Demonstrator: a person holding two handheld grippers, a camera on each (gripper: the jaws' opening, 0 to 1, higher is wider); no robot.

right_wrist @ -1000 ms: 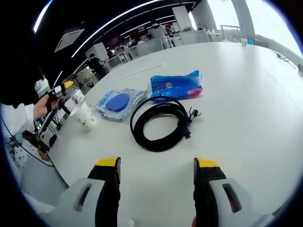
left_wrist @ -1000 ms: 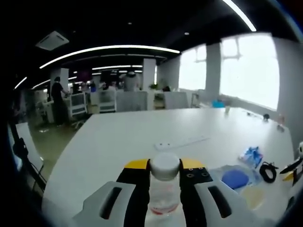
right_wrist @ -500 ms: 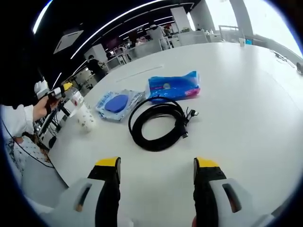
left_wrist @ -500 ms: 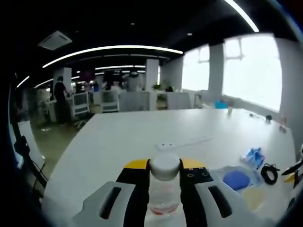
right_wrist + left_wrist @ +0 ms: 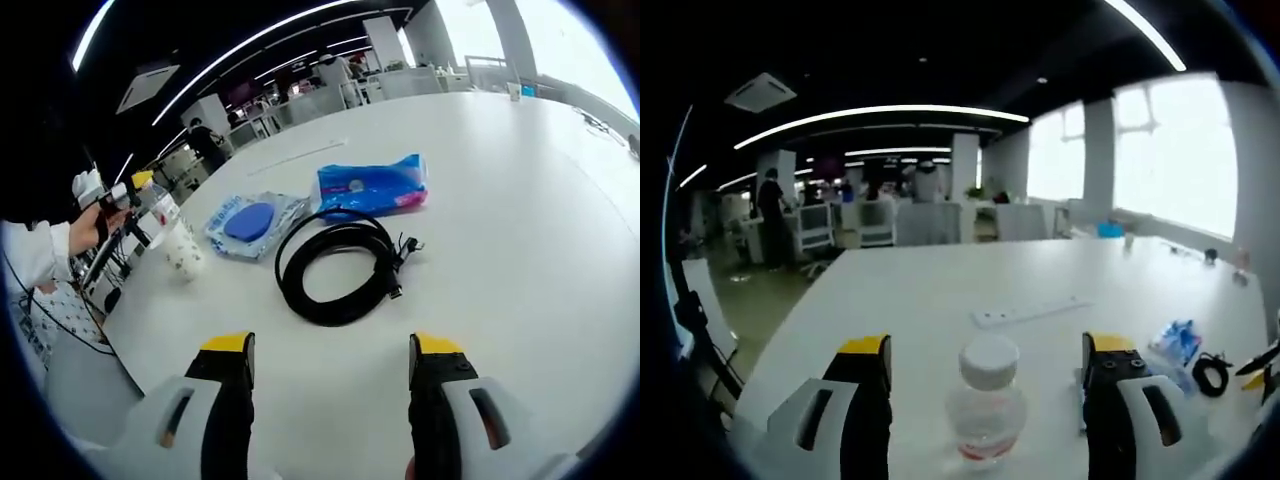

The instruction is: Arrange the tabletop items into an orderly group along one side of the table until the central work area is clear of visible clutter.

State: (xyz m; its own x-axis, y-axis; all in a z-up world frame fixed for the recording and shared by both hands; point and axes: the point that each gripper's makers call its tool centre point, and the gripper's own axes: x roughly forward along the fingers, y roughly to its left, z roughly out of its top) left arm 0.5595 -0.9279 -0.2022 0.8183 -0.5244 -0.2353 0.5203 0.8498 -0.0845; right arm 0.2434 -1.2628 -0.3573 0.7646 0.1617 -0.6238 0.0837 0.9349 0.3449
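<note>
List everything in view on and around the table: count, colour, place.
water bottle: one, clear with white cap, upright between the left jaws, not gripped
cup: one, pale speckled, beside the bottle
blue packet: one, blue with pink edge, behind the cable
cable: one, black, coiled mid-table
clear bag: one, holds a blue round item
power strip: one, white, farther up the table
table: one, white
left gripper: open
right gripper: open, before the cable
hand: one, holding the left gripper
</note>
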